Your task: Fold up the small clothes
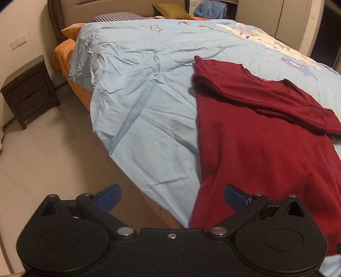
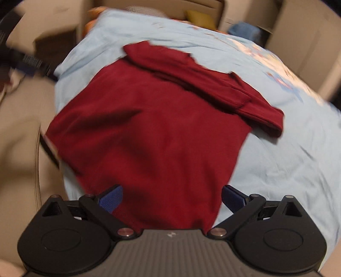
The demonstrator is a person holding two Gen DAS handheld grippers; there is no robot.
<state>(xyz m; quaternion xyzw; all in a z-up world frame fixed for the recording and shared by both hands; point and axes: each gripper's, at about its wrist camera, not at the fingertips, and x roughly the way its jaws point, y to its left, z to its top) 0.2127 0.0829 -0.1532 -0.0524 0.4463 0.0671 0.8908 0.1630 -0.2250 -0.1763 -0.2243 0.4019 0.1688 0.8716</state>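
A dark red T-shirt lies flat on the light blue bed cover, its sleeves folded in across the chest near the collar. My left gripper is open above the bed's near corner, its blue pads wide apart with nothing between them; the shirt's left edge runs under its right pad. In the blurred right wrist view the same T-shirt fills the middle. My right gripper is open over the shirt's lower hem, pads apart and not pressing on the cloth.
A dark wooden nightstand stands on the pale floor left of the bed. Pillows and a padded headboard are at the far end. A blue garment lies beyond the bed. A printed cartoon patch marks the blue cover at far right.
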